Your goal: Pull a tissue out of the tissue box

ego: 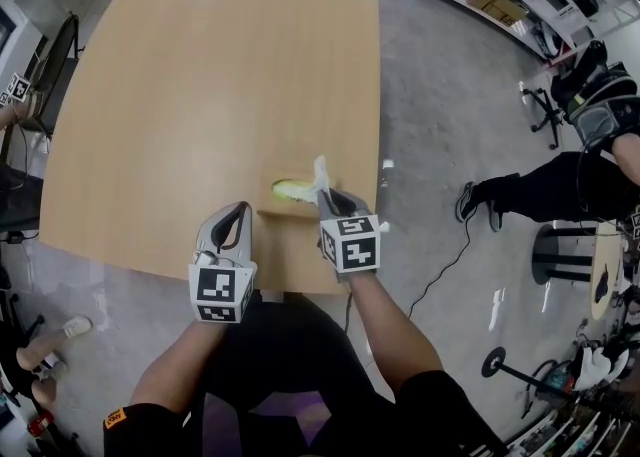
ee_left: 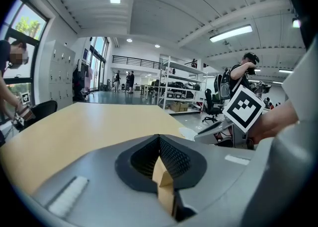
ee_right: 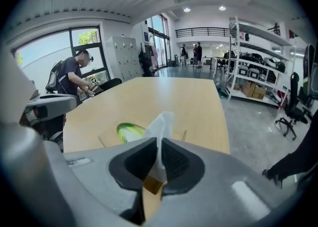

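grippers (ego: 241,209) (ego: 327,195): 2 | tissue box (ee_right: 109,137): 1 | tissue (ee_right: 162,125): 1 | table (ego: 200,95): 1

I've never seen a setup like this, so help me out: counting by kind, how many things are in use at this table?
hand-held grippers: 2 (left hand-held gripper, right hand-held gripper)
tissue box: 1
tissue: 1
total: 4

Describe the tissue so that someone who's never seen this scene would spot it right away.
Find the big wooden table, then the flat tan box with a green oval opening at its near edge. The tissue stands up out of that opening, pinched by the right hand-held gripper. It is white and upright against the tan box and table.
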A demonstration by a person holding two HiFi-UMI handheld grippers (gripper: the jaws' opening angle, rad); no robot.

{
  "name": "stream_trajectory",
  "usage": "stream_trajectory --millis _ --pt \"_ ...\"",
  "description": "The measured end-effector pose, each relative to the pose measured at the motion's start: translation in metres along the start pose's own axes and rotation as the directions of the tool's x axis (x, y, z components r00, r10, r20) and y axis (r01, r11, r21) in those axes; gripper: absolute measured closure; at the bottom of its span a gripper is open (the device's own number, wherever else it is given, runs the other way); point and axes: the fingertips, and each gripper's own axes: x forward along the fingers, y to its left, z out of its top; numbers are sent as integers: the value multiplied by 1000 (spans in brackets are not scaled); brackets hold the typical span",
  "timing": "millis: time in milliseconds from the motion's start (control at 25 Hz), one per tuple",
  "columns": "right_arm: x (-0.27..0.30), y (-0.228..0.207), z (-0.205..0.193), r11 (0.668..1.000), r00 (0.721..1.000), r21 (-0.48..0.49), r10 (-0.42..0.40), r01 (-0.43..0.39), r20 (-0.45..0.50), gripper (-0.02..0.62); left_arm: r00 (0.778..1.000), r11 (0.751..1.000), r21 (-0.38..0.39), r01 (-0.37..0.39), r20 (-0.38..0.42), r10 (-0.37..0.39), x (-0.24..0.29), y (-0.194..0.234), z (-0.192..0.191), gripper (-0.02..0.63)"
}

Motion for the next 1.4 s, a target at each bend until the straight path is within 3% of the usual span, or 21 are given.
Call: stream_trajectory --millis 80,720,1000,1400 --pt "-1 2 -3 1000 1000 -3 9 -9 -2 597 1000 1000 -5 1 -4 -1 0 -2 -4 589" --pt "-34 28 40 995 982 -27 95 -92 160 600 999 999 -27 -38 21 38 -19 -16 -4 589" --pt "-60 37 63 993 962 -44 114 -107 249 600 998 999 -23 -39 47 40 -25 -23 -1 589" --pt "-110 44 82 991 920 -64 134 -119 367 600 993 994 -81 -67 87 74 -38 -27 18 589"
